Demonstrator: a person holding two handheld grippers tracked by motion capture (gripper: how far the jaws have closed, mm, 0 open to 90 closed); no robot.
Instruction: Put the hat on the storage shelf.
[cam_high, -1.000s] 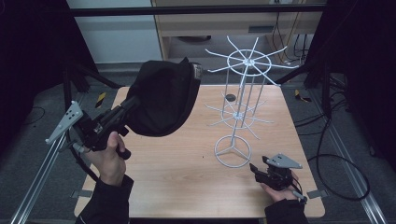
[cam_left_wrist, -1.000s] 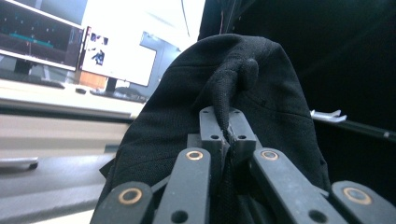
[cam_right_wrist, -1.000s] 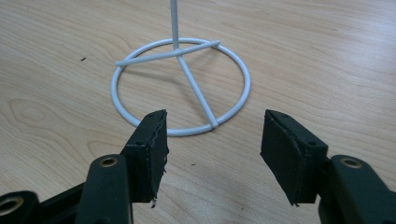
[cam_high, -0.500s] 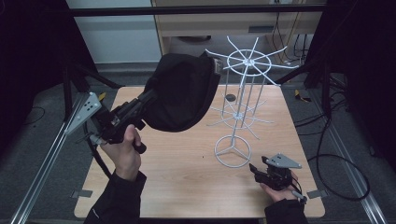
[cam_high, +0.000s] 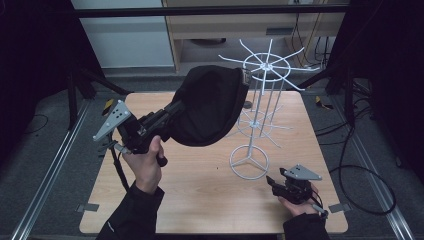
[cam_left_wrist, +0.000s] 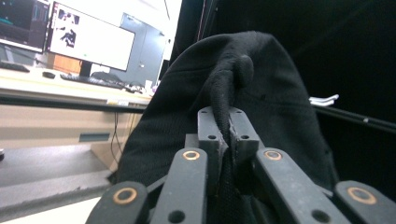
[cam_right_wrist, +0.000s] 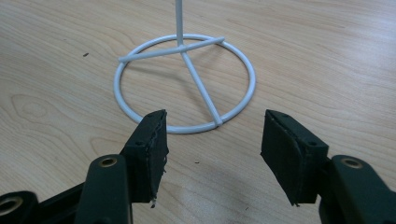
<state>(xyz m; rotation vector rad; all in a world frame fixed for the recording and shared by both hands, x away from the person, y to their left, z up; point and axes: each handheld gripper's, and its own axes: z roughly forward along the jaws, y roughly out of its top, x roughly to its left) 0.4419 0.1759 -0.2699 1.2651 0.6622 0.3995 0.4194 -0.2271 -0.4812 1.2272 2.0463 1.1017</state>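
Since a second ago, black cap (cam_high: 210, 105) has been carried right and up toward white wire rack (cam_high: 260, 95), now just beside its top spokes. Left gripper (cam_left_wrist: 223, 135) is clamped on a fold of the cap. Right gripper (cam_right_wrist: 212, 154) is held wide apart, resting on table (cam_high: 200, 195) near the rack's ring base. No legible writing is seen.

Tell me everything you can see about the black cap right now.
The black cap looks like soft knit or felt fabric, with a domed crown and a small button on top. It is held in the air above the table, beside the white wire stand's upper arms. The left tool is shut on a pinched fold of its fabric.
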